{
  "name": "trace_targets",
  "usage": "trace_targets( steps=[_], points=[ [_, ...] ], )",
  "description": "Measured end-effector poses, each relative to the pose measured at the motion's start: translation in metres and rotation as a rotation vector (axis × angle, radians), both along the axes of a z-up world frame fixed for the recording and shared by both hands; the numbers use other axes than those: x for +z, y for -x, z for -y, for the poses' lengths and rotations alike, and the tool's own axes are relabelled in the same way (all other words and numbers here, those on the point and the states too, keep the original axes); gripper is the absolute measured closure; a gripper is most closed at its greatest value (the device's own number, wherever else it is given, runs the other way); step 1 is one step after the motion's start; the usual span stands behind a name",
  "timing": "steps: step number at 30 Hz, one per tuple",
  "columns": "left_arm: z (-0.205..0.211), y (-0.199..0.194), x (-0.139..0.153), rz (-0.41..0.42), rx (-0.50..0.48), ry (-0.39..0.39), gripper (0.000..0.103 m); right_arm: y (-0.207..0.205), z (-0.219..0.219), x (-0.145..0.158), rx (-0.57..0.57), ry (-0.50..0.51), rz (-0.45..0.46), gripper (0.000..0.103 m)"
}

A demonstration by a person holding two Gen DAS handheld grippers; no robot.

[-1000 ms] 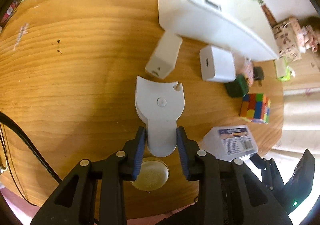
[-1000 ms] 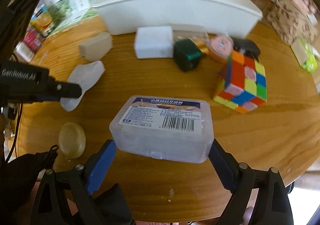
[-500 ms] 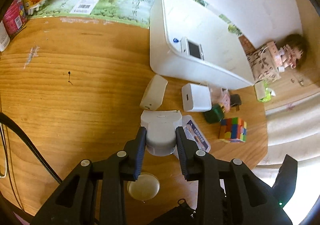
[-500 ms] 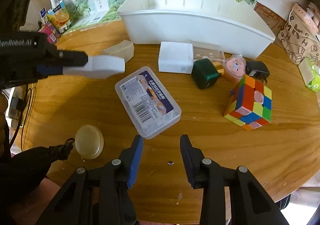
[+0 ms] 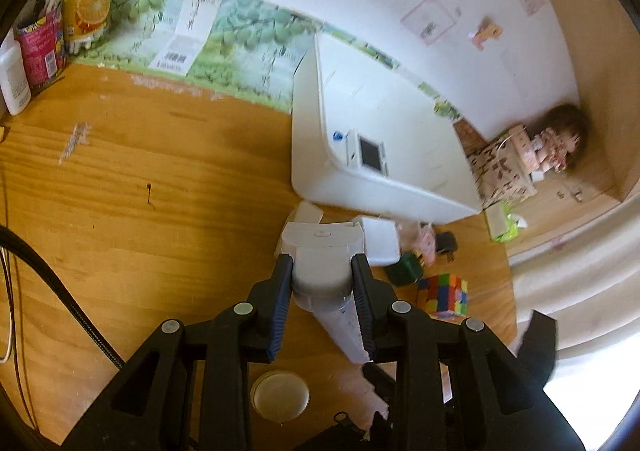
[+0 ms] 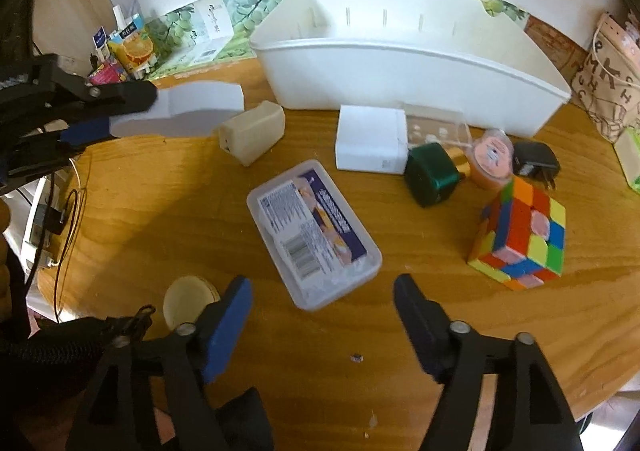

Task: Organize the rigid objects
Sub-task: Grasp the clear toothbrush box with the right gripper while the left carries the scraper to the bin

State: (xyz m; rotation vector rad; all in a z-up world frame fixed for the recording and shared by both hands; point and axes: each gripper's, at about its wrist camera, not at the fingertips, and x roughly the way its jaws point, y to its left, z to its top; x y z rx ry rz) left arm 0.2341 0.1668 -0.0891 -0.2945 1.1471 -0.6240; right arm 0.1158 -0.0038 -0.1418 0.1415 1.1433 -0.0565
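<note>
Right now my left gripper (image 5: 322,279) pinches a white plastic piece (image 6: 192,109), lifted clear of the wooden table (image 6: 420,331) and held short of the white bin (image 6: 400,71). My right gripper (image 6: 322,315) has its jaws spread wide, with the clear labelled box (image 6: 312,231) lying flat on the table just ahead of them.

On the wooden table (image 6: 420,331): one long white bin (image 6: 400,63), one colour cube (image 6: 524,235), one clear labelled box (image 6: 312,231), two white blocks (image 6: 372,139), one green cube (image 6: 430,175), one black plug (image 6: 534,163), one round disc (image 6: 186,301).
</note>
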Motion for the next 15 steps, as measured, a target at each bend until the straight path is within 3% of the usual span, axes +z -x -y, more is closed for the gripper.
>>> trace_targets(
  steps=[8, 15],
  points=[
    [-0.005, -0.003, 0.016, 0.096, 0.017, 0.081, 0.071, -0.025, -0.001, -0.014, 0.043, 0.01, -0.026, 0.023],
    [-0.003, -0.005, 0.02, 0.131, 0.006, 0.104, 0.071, -0.044, -0.004, -0.027, 0.085, 0.015, -0.06, 0.023]
  ],
)
